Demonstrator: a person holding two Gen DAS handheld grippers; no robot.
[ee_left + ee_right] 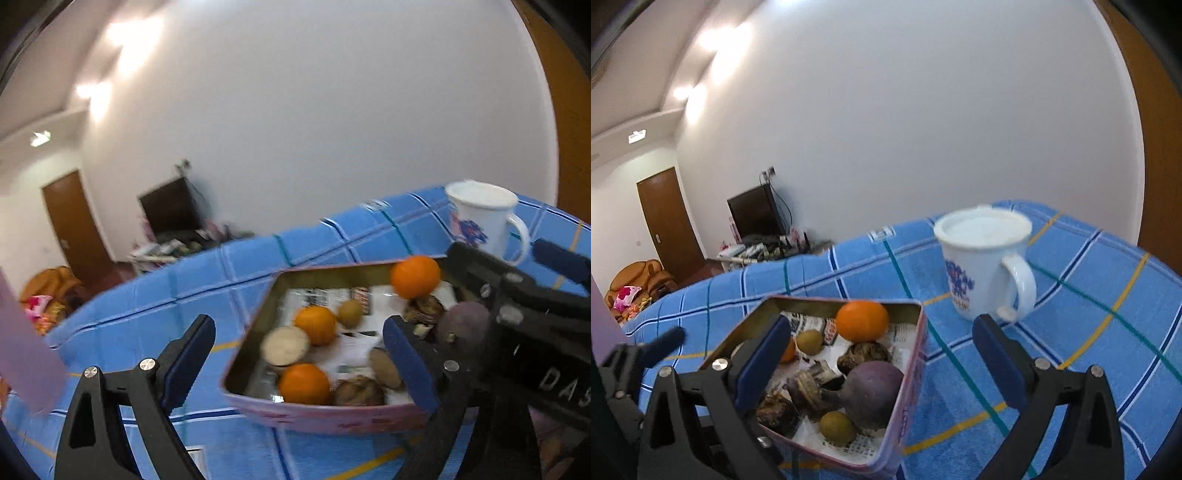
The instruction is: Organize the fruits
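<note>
A pink rectangular tin [332,419] [912,376] lined with newspaper sits on a blue checked cloth. It holds up to three oranges [415,277] [862,320], small green-brown fruits [350,312] [836,428], a purple fruit [875,391] [463,325] and dark brown pieces [775,410]. My left gripper [299,362] is open and empty, its jaws straddling the tin's left end. My right gripper [879,365] is open and empty, above the tin's right side; it also shows in the left wrist view [517,306].
A white mug [982,258] [484,221] with a blue pattern stands on the cloth behind the tin. The blue checked cloth [1071,314] covers the table. A TV, a brown door and a sofa lie far behind at left.
</note>
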